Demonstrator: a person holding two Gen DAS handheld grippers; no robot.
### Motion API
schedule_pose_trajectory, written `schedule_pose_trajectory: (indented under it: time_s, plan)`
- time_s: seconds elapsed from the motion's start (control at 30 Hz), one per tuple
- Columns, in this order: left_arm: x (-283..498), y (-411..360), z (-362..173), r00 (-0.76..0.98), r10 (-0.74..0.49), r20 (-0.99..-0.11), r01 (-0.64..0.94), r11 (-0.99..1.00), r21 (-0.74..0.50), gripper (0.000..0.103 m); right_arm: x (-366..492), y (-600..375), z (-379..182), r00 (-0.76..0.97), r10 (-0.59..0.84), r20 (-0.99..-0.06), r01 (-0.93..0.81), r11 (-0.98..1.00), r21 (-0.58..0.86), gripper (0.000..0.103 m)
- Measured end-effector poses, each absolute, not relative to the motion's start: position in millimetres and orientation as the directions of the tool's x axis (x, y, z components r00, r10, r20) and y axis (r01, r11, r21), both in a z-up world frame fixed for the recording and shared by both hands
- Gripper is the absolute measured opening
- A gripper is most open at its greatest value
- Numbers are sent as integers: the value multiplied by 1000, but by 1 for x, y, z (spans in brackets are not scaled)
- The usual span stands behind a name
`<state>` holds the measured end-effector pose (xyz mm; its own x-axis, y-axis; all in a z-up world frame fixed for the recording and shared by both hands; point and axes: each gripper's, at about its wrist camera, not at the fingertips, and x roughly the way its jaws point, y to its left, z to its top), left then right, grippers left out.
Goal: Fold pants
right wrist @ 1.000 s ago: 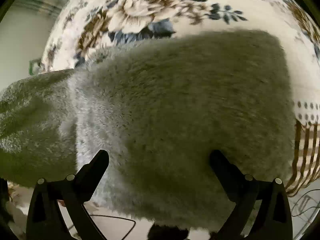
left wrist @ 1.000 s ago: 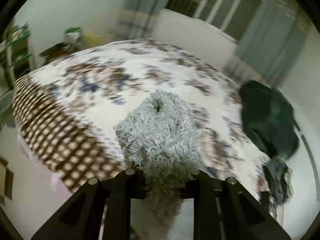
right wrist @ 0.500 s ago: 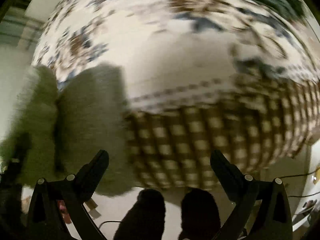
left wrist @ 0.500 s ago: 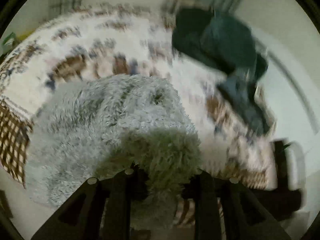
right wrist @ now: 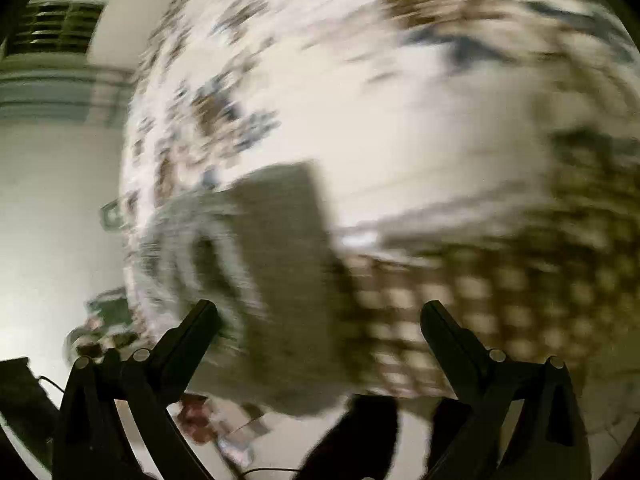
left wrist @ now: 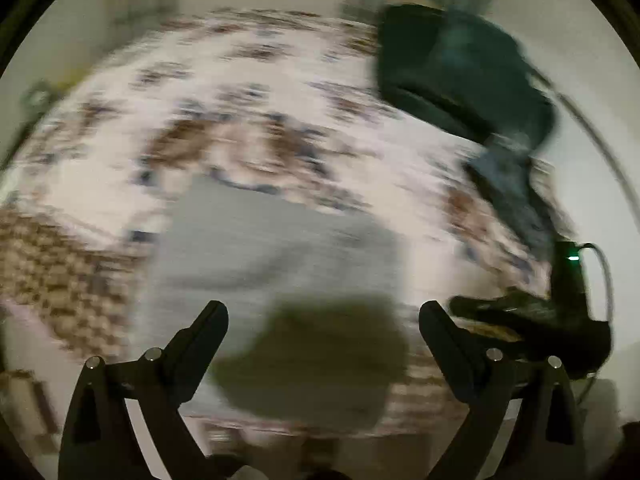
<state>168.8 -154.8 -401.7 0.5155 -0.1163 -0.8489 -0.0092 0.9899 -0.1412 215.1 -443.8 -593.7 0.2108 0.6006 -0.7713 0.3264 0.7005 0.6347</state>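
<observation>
The grey fuzzy pants [left wrist: 276, 248] lie folded on the flowered bed cover near the bed's front edge; both views are blurred by motion. My left gripper [left wrist: 322, 320] is open and empty, held above the near end of the pants. In the right wrist view the pants [right wrist: 276, 264] lie left of centre, hanging a little over the bed's edge. My right gripper [right wrist: 320, 320] is open and empty, above the bed's edge, just right of the pants.
A pile of dark clothes [left wrist: 460, 68] lies at the far right of the bed [left wrist: 224, 92]. The other gripper's black body [left wrist: 560, 312] shows at the right. The bed cover has a checked border [right wrist: 500, 292] at its front edge. Floor and cables lie below.
My left gripper has opened and let go of the pants, which now lie on the bed. Both grippers have drawn back from them. The right gripper stays open.
</observation>
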Motion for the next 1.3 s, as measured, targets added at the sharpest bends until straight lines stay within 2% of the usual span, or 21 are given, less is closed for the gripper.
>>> schedule_pose_trajectory:
  time_s: [0.13,0.23,0.33,0.5,0.53,0.57,0.63,0.7,0.73,0.8,0.87,0.9,0.93,0.97,1.03,1.1,1.23,1.3]
  plan:
    - [186,-92,-419,463,71,-884,-142,990,5,98,266,-384,-607,151,665,-731,252,690,679,103]
    - [203,-54,-438,422,109,-900,-210,978,21,98,283,-356,-616,100,678,-728,237,695,679,101]
    - [222,-39,-459,388,90,-917,-225,974,0,97,279,-353,-609,112,666,-738,230,705,671,36]
    - [242,-31,-481,347,-20,-938,-220,970,-102,98,258,-402,-583,223,614,-757,304,694,652,35]
    - [245,-31,-487,331,-29,-943,-223,969,-108,97,257,-408,-587,208,592,-779,317,712,626,40]
    - [247,-32,-490,322,-35,-946,-225,968,-113,98,257,-413,-594,178,569,-803,339,730,593,57]
    - [248,-35,-497,307,-54,-950,-223,966,-128,98,254,-423,-612,99,528,-843,396,756,521,72]
    - [247,-37,-498,307,-57,-950,-222,966,-129,98,243,-435,-610,159,583,-797,431,685,587,73]
    - [246,-38,-498,307,-52,-950,-222,967,-125,98,238,-437,-607,179,609,-773,430,658,618,78]
    - [245,-38,-499,312,-52,-949,-222,967,-126,98,227,-436,-605,194,637,-746,426,631,649,81]
    - [245,-37,-502,308,-50,-950,-223,967,-124,98,218,-424,-619,124,647,-752,424,651,630,81]
    - [246,-36,-504,306,-47,-951,-224,967,-120,98,213,-415,-630,84,658,-748,424,656,624,78]
    - [246,-36,-505,305,-44,-951,-225,967,-117,98,207,-410,-639,66,672,-738,425,650,630,48]
    - [247,-35,-506,304,-35,-952,-226,968,-108,98,200,-405,-645,56,684,-728,436,639,634,27]
    - [248,-36,-507,299,-18,-954,-221,971,-87,98,187,-406,-641,90,734,-673,459,569,682,18]
    - [249,-35,-509,296,-22,-955,-217,972,-90,98,174,-415,-627,133,761,-634,462,519,720,18]
    - [251,-36,-512,288,-40,-957,-208,973,-104,98,166,-424,-637,39,675,-737,455,644,615,18]
    - [251,-39,-511,282,-45,-958,-204,973,-106,98,170,-419,-649,-31,681,-731,460,659,594,24]
